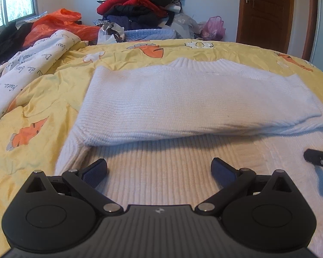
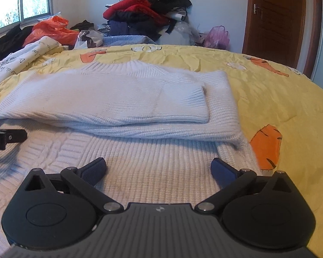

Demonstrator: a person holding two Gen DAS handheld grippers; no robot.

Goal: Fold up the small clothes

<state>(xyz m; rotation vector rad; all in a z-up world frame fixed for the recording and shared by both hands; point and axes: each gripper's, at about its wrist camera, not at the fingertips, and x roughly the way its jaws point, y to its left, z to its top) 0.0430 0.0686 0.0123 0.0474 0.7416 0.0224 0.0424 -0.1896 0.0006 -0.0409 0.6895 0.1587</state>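
Note:
A white knit sweater (image 1: 183,99) lies flat on the yellow bedspread (image 1: 38,129), its sleeves folded across the chest and the collar at the far side. It also shows in the right wrist view (image 2: 118,99), with a ribbed cuff (image 2: 196,105) lying on top. My left gripper (image 1: 159,169) is open and empty, low over the sweater's ribbed hem at its left side. My right gripper (image 2: 158,168) is open and empty, low over the hem at its right side. Each gripper's fingertip shows at the edge of the other's view: the right one (image 1: 318,159), the left one (image 2: 6,138).
A white quilt with script print (image 1: 28,68) is bunched at the left. Orange plastic bags (image 1: 60,23), a pile of red and dark clothes (image 1: 137,2) and a pink bag (image 1: 213,28) lie beyond the bed. A brown door (image 1: 267,10) stands at the right.

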